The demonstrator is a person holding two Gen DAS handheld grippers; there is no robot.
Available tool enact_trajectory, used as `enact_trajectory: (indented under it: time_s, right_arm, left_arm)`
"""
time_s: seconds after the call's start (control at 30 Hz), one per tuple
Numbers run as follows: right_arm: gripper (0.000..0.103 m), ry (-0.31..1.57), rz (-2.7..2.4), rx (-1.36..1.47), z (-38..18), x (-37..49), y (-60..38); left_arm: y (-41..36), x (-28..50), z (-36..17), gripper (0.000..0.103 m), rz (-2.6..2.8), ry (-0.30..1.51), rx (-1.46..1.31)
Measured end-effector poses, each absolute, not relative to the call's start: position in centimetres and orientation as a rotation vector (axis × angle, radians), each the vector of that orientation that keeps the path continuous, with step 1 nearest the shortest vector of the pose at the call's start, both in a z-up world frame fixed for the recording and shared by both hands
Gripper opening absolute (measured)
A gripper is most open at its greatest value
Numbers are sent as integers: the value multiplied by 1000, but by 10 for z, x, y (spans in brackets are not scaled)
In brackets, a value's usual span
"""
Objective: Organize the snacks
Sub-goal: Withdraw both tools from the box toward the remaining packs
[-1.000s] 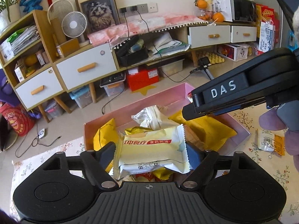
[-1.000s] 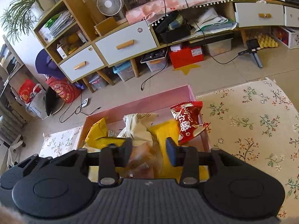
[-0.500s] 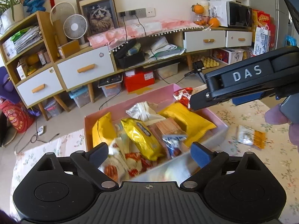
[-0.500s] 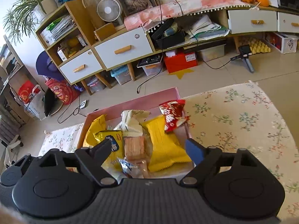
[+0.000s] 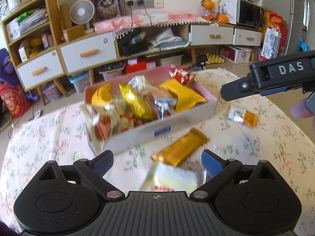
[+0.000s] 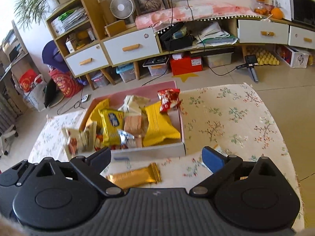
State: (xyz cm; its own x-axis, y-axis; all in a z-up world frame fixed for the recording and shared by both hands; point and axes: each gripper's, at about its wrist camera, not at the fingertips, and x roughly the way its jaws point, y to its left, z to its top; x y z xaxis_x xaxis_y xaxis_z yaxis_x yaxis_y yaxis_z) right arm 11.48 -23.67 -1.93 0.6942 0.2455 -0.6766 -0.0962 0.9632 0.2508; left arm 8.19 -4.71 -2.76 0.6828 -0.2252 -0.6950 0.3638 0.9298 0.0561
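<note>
Both claws gape wide and hold nothing: the left claw (image 5: pixel 157 164) at lower frame above a pale yellow packet (image 5: pixel 174 178), the right claw (image 6: pixel 156 158) above a gold bar (image 6: pixel 135 175). The snack box (image 6: pixel 157 151) sits mid-frame on the worktop (image 6: pixel 236 118).

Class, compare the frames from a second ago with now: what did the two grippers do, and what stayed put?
Both grippers let go and drew back: left gripper dropped its pale yellow packet, right gripper its clear-wrapped snack. The pink cardboard box and gold foil bar stayed.
</note>
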Motion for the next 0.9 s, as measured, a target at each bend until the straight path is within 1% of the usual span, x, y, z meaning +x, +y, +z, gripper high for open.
enact_trajectory:
  time_s: [0.2, 0.33, 0.43, 0.57, 0.9]
  right_arm:
    - [102, 779, 198, 151, -35, 96, -237]
    - [102, 776, 229, 54, -44, 84, -234]
    - [103, 759, 242, -15, -47, 77, -235]
    - [103, 765, 244, -30, -54, 76, -246]
    - [103, 750, 228, -183, -84, 81, -269]
  left_arm:
    - [-39, 71, -44, 98, -329, 778, 182]
    - [-38, 68, -54, 98, -332, 800, 190]
    - [-40, 65, -59, 98, -348, 795, 203]
    - [-43, 65, -69, 98, -383, 789, 203]
    - [-55, 70, -95, 98, -400, 752, 246]
